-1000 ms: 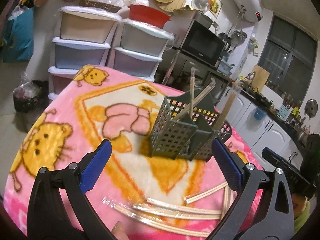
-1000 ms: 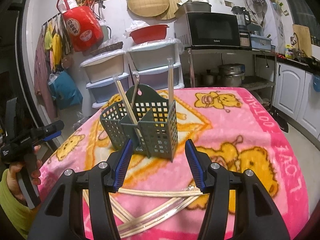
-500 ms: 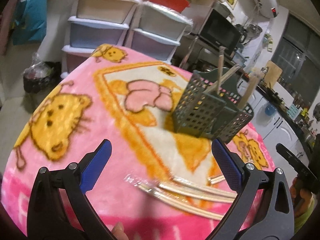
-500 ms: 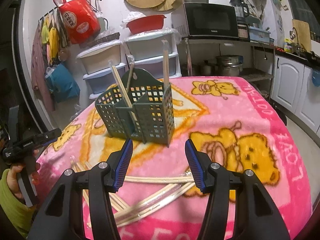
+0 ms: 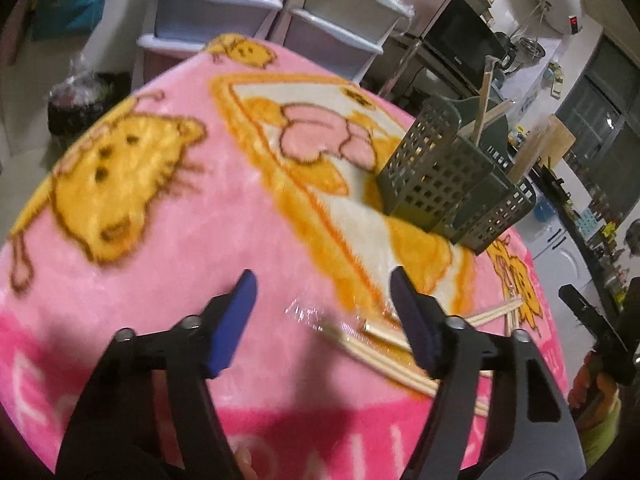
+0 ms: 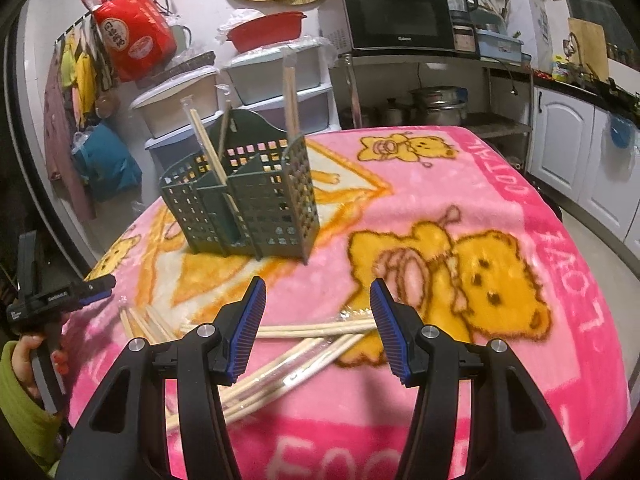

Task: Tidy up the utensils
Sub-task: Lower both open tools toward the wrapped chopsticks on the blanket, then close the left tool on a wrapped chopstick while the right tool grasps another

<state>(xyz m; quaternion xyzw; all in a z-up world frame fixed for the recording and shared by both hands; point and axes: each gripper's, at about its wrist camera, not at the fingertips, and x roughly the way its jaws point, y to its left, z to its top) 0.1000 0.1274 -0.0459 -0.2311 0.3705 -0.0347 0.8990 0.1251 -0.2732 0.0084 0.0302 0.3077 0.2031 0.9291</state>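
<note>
A dark green slotted utensil holder (image 6: pixel 244 204) stands on the pink blanket and holds three wrapped chopstick pairs upright; it also shows in the left wrist view (image 5: pixel 452 188). Several plastic-wrapped chopstick pairs (image 6: pixel 304 340) lie loose on the blanket in front of it, and in the left wrist view (image 5: pixel 380 340). My right gripper (image 6: pixel 318 326) is open and empty just above the loose chopsticks. My left gripper (image 5: pixel 322 320) is open and empty over the near ends of the chopsticks; it appears at the left edge of the right wrist view (image 6: pixel 60 300).
The table is covered by a pink cartoon blanket (image 6: pixel 500 240). Plastic drawer units (image 6: pixel 280 80) and a microwave (image 6: pixel 396 16) on a metal rack stand behind the table. White cabinets (image 6: pixel 580 148) line the right wall. A black bag (image 5: pixel 84 96) sits on the floor.
My left gripper has dropped and tilted toward the loose chopsticks, and its fingers have narrowed somewhat. My right gripper has lowered closer to the chopsticks. The holder has not moved.
</note>
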